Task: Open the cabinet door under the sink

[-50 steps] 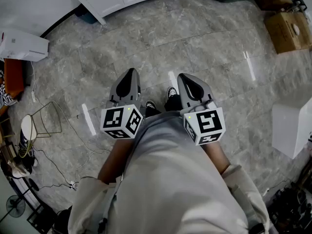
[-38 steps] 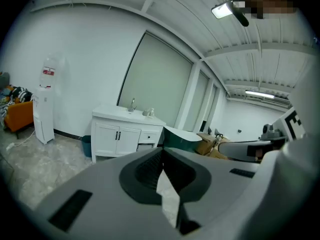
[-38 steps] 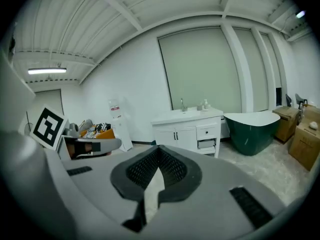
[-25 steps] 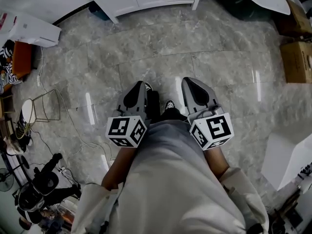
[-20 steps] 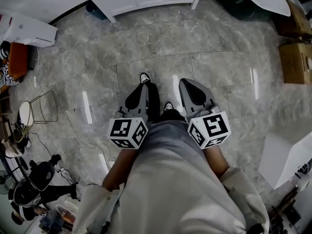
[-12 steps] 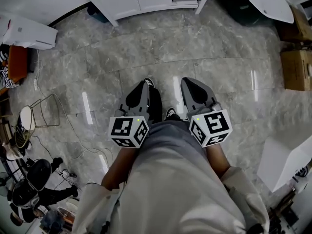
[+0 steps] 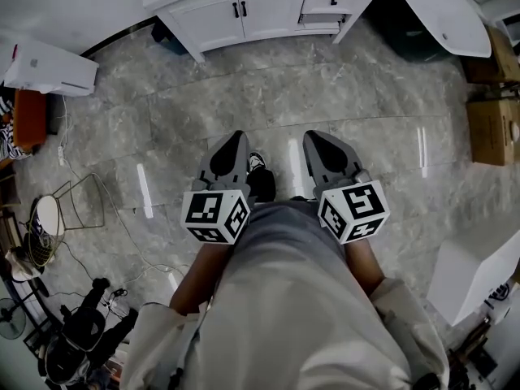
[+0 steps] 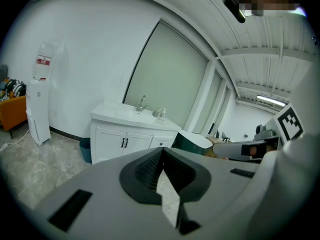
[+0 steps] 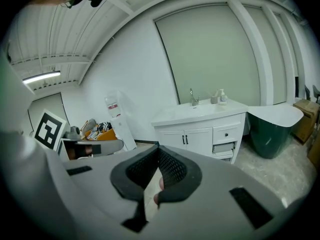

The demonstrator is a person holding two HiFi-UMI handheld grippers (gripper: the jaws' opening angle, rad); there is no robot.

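Marble floor [image 7: 349, 96]: glossy, a wide bare stretch between the person and the goal. Hazard judged: a slip or a misjudged stride on the way in. White vanity cabinet [image 7: 268, 6]: against the wall at the top edge of the head view, well apart from both grippers, with sink and tap on top. Hazard: arriving off-centre, so the reach comes in at a slant. Dark green tub [image 7: 422, 31]: just beside the cabinet's right end. Hazard: the right arm knocks it if the approach drifts that way. Pair of cabinet doors [image 7: 244, 13]: both shut, under the sink, with a small drawer [image 7: 333, 1] next to them on the right. Hazard: the drawer is pulled instead of a door. Left gripper [image 7: 231, 139]: jaws closed on nothing, held out in front of the waist. Right gripper [image 7: 318, 139]: likewise clenched and empty. Hazard: neither can take a handle until its jaws part, and a late opening would bump the door face. Two dark door handles [image 7: 240, 10]: slim, side by side at the meeting edge of the doors. Hazard: the pads pinch both at once, or slide off one and leave the door shut.
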